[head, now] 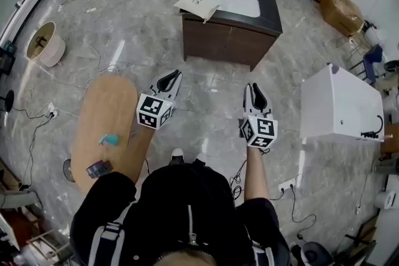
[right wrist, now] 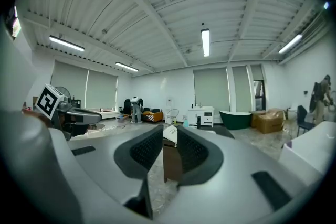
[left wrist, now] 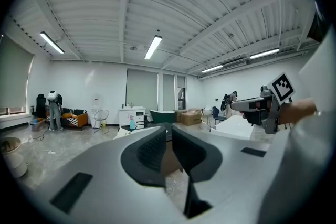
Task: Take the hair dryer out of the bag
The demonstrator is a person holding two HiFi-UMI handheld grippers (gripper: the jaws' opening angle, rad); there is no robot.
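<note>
White paper bag [head: 196, 2] lies on the dark brown sink table [head: 227, 43], well apart from the left tool [head: 171, 78] and right tool [head: 254, 90], both clenched on nothing. No hair dryer shows; presumably it is inside. Arriving with jaws closed could shove the light bag off the table edge
</note>
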